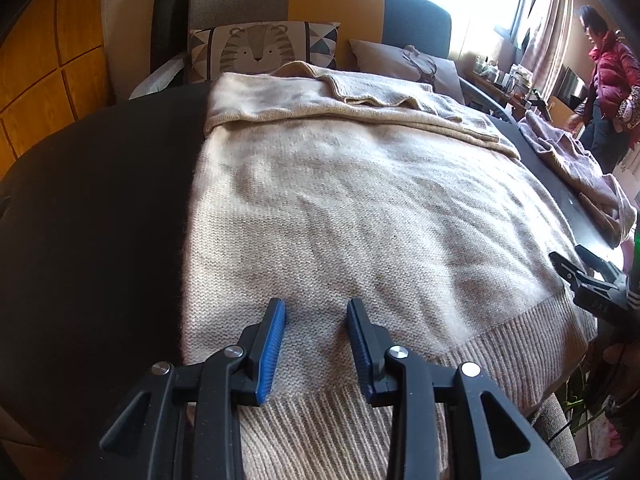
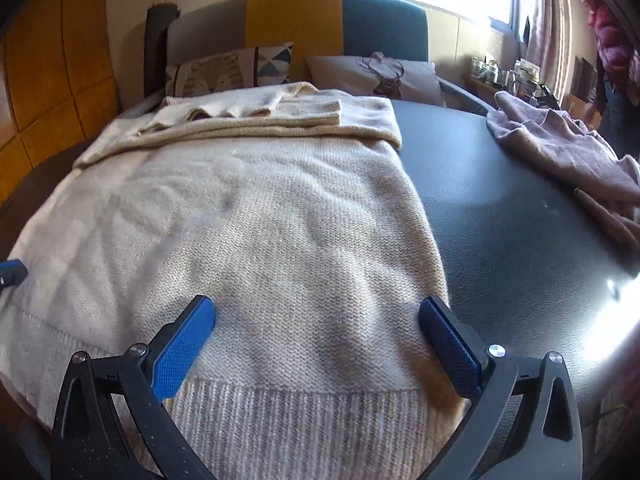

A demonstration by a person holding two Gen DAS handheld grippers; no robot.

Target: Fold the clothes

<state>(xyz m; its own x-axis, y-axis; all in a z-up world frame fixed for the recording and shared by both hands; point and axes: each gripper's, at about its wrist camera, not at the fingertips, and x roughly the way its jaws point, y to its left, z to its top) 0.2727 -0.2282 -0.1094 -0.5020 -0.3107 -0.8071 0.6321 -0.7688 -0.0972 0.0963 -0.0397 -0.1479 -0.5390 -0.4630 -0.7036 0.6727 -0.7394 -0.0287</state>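
A beige knit sweater (image 1: 340, 208) lies flat on the dark table (image 2: 500, 216), its sleeves folded across the far end and its ribbed hem nearest me. My left gripper (image 1: 316, 312) is over the hem's left part; its blue pads stand apart with only flat fabric below the gap. In the right wrist view the sweater (image 2: 248, 220) fills the left and middle. My right gripper (image 2: 318, 310) is open wide over the hem near the sweater's right edge, holding nothing. The right gripper's black fingers (image 1: 588, 276) also show at the left wrist view's right edge.
A crumpled mauve garment (image 2: 560, 148) lies on the table's far right. Behind the table a sofa carries a tiger cushion (image 1: 256, 48) and a deer cushion (image 2: 384, 72). A person in a red jacket (image 1: 612, 76) stands at the far right by a cluttered shelf.
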